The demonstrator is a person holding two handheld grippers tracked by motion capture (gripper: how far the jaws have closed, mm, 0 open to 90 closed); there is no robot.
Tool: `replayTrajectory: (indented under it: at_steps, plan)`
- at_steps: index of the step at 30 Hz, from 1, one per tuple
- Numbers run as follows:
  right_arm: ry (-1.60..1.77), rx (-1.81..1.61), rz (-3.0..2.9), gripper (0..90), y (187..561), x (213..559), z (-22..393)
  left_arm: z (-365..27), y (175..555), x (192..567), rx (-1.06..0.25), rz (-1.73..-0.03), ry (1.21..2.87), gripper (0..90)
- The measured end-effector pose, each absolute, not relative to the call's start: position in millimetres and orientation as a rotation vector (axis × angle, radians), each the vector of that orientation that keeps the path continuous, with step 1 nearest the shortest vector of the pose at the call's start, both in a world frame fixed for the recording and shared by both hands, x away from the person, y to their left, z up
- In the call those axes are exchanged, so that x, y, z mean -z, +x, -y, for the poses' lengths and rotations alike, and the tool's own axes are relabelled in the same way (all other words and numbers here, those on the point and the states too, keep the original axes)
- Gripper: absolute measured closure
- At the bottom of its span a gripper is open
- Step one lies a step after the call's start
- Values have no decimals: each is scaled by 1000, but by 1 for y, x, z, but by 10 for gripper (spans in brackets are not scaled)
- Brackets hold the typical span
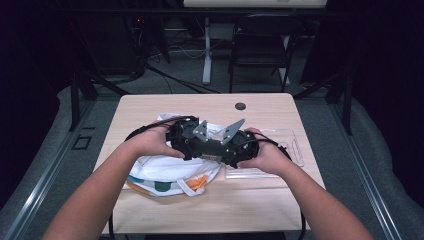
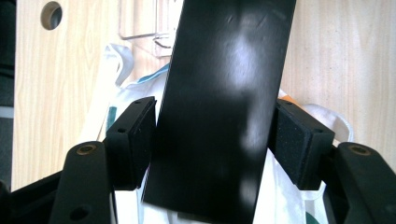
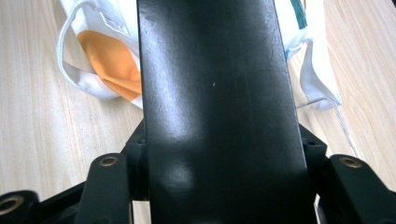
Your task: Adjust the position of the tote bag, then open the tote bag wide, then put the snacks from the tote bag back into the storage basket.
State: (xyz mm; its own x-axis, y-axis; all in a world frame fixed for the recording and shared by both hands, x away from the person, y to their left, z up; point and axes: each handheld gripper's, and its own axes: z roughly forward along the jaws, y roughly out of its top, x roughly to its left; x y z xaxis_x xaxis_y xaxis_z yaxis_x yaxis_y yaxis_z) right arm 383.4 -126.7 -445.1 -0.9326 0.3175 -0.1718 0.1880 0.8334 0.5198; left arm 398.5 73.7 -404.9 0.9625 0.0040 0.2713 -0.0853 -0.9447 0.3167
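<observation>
- The left tool [image 2: 212, 144] is standing spread: its pads [image 2: 133, 140] are flanking a black slab [image 2: 219, 107], with a thin gap showing at the left pad, so they are not pressing on it.
- The right tool [image 3: 219, 154] is pinching the same slab [image 3: 215, 102] between its pads, which are sitting tight against both of its long edges.
- In the high view the two tools are meeting nose to nose above the middle of the table [image 1: 150, 105], the left tool [image 1: 187, 137] in the person's left hand [image 1: 152, 142] and the right tool [image 1: 235, 145] in the right hand [image 1: 267, 157].
- The slab is lying between the two tools, held off the table; it is too dark in the high view to make out.
- Under the tools a white cloth bag [image 1: 165, 175] with orange and teal patches is lying on the table; it is also appearing behind the slab in both gripper views.
- A clear tray [image 1: 292, 142] is sitting on the table just to the right of the bag.
- A round hole [image 1: 240, 106] is sitting near the table's far edge.
</observation>
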Motion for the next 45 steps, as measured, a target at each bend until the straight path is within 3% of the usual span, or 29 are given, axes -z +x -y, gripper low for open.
replayTrajectory:
  at_steps: [45]
  plan:
    - [537, -757, -2716, 416, 396, 438, 153, -135, 404, 387, -459, -107, 2752, 345]
